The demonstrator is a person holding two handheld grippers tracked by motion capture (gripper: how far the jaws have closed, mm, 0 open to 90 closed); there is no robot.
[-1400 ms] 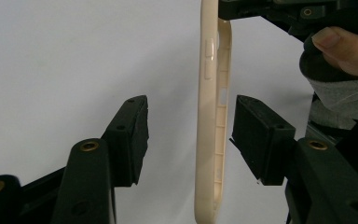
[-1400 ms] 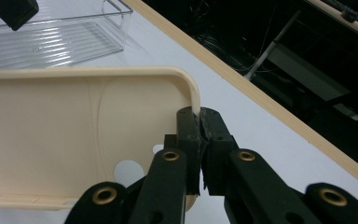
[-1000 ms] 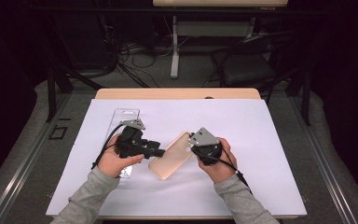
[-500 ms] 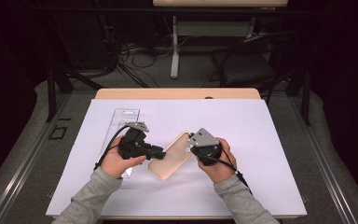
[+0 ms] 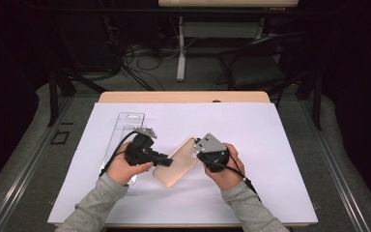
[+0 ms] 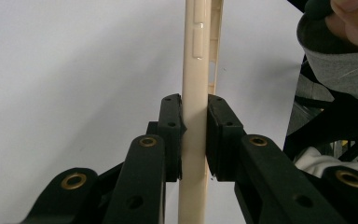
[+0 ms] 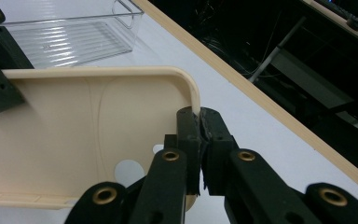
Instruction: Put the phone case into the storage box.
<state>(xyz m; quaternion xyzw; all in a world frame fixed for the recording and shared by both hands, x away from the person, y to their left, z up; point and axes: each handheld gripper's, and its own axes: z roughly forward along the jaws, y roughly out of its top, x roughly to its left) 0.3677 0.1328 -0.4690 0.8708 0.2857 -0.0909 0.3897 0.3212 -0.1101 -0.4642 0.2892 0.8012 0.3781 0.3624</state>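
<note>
A beige phone case point(image 5: 176, 166) hangs slantwise just above the white sheet between my two grippers. My left gripper point(image 5: 163, 160) grips its left long edge; in the left gripper view the pads point(image 6: 170, 135) press on both sides of the case's thin wall point(image 6: 193, 56), and the jaws have just been closing on it. My right gripper point(image 5: 196, 151) holds the upper right end. In the right gripper view its jaws point(image 7: 199, 135) pinch the rim at the rounded corner of the case point(image 7: 88, 116), whose hollow inside faces the camera.
A clear plastic tray point(image 5: 125, 126) lies on the white sheet point(image 5: 270, 159) at the left, just behind the left hand, also seen as tray point(image 7: 70, 39). The wooden table edge point(image 5: 183, 96) runs along the back. A chair and cables stand on the dark floor beyond.
The left gripper has shifted a little to the right onto the case's edge and its jaws have closed on it. The right gripper and the case have kept still.
</note>
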